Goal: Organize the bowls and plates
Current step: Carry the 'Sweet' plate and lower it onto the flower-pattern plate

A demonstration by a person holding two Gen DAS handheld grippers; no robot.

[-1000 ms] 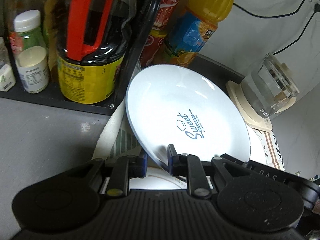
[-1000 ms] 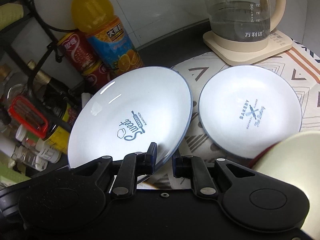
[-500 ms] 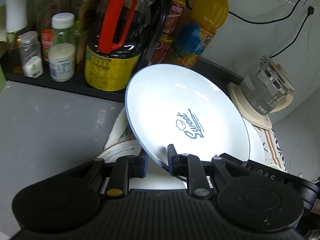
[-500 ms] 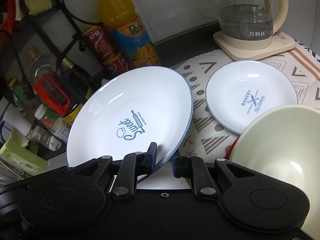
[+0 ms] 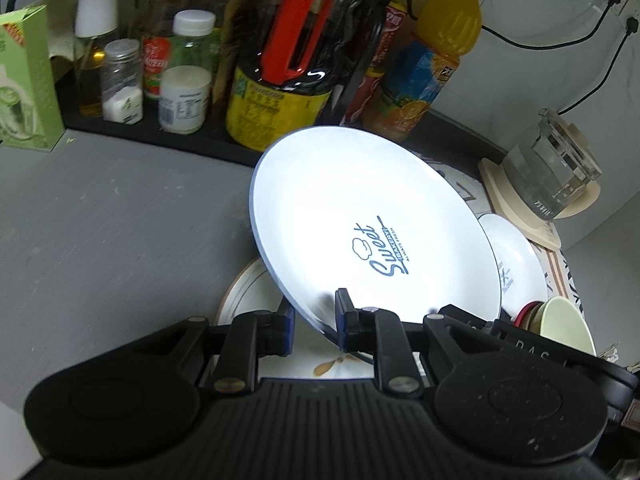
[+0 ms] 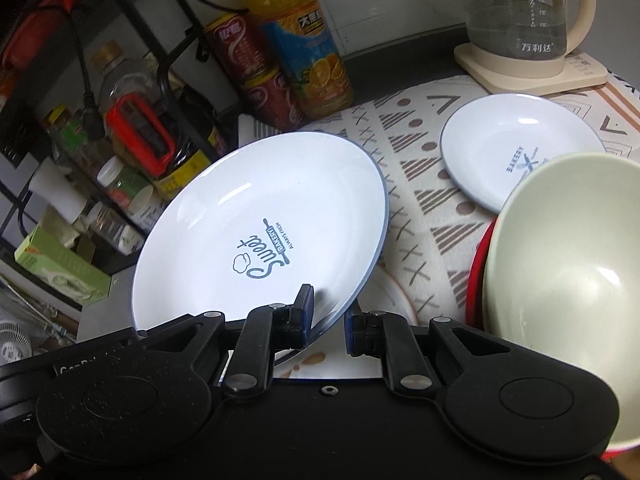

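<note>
A large white plate printed "Sweet Bakery" [image 5: 372,232] hangs tilted in the air above a kitchen counter, pinched at its near rim by both tools: the left gripper [image 5: 314,322] and the right gripper [image 6: 326,320] each have their jaws narrowed onto the blue-edged lip, one pad above and one below. Directly beneath it lies a gold-rimmed plate with a brown motif [image 5: 320,364], apparently where the held plate is meant to stack. A smaller "Bakery" plate [image 6: 520,152] rests flat on the patterned cloth [image 6: 420,184] well to the right, and a pale green bowl [image 6: 568,272] nested in a red one [image 6: 476,276] stands just beside the right gripper. The chief risk appears to be the hold itself: smooth glazed ware gripped only at one edge, with most of its weight cantilevered forward, could pivot or slip out if either hand eases or the two move out of step. A drop would land it on the plate below and could chip both. The far rim also points toward the crowded rack of bottles, including a dark jug with a red handle [image 5: 288,80] and an orange drink bottle [image 5: 432,60], so a forward swing could knock one over. The glass kettle [image 6: 524,16] sits well clear.
</note>
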